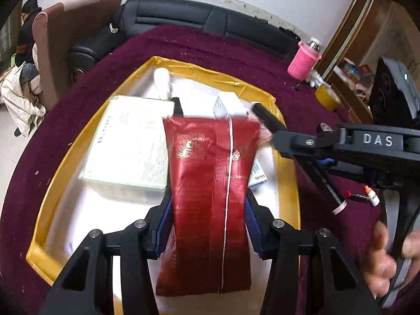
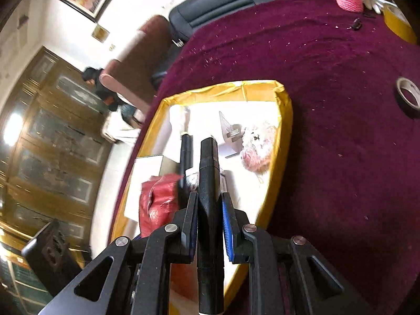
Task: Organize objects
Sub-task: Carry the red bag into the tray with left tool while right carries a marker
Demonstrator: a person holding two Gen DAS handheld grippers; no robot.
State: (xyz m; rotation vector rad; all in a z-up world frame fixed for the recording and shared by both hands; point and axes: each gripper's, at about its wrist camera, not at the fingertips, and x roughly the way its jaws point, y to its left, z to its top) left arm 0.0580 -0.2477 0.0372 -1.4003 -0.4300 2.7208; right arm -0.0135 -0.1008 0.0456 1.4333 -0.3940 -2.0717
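Left fingers (image 1: pixel 208 225) pinch a red pouch (image 1: pixel 210 183) over the yellow-rimmed tray (image 1: pixel 210 72); right fingers (image 2: pixel 208 225) clamp a black marker (image 2: pixel 209 197).

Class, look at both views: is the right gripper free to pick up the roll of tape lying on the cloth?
Probably not yet. The right gripper is shut on a black marker, so its jaws are occupied, though the tape roll lies unobstructed on the cloth.

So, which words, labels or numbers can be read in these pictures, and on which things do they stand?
"DAS": on the right gripper, on its dark body.
Red packet, held in the left gripper: gold print, blurred, not readable.
White box: small print, not readable.
Small card: too small.
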